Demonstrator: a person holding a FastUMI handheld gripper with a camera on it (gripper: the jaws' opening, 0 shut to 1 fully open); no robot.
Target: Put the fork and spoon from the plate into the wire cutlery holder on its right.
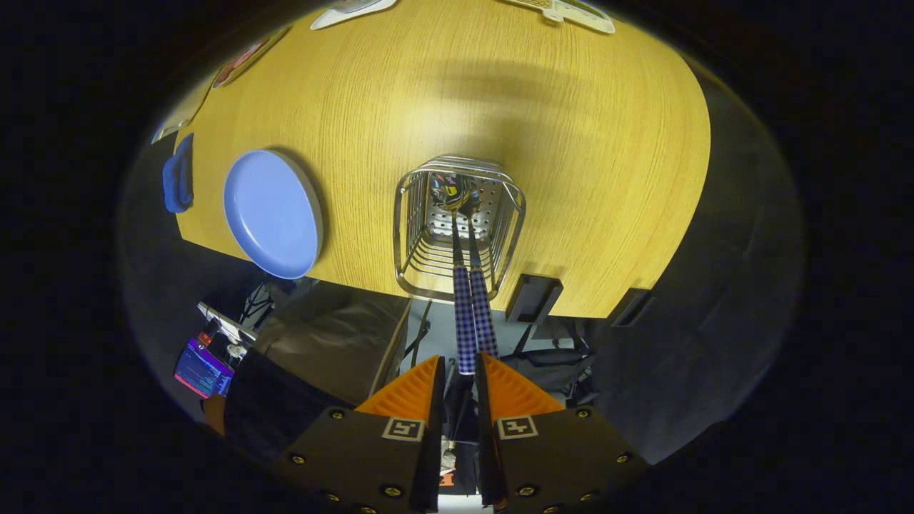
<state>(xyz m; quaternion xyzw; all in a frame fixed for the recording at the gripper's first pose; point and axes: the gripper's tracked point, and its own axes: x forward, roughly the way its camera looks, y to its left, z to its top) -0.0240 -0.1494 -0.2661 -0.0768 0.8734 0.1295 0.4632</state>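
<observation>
- Gripper view: the gripper (pixel 460 371) is looking straight down over the near edge of the wooden table (pixel 593 143), its fingers nearly pressed together and pinching the end of a checked-pattern handle.
- Two checked handles are running side by side from the fingertips straight ahead into the wire cutlery holder (pixel 457 225); the left handle (pixel 464 321) is sitting between the fingers, while the right handle (pixel 483 318) is lying just beside it, and it is hard to tell whether the fingers are touching that one too.
- The spoon (pixel 450 193) bowl is resting at the perforated bottom of the holder; the other utensil's head, presumably the fork, is hidden beside it.
- The long axis of both handles is lining up with the gripper's own forward axis, so the release seems to call only for spreading the fingers and pulling straight back.
- The blue plate (pixel 271 210) is sitting bare to the holder's left, well apart from the fingers.
- Judging by this, the task is looking all but done.
</observation>
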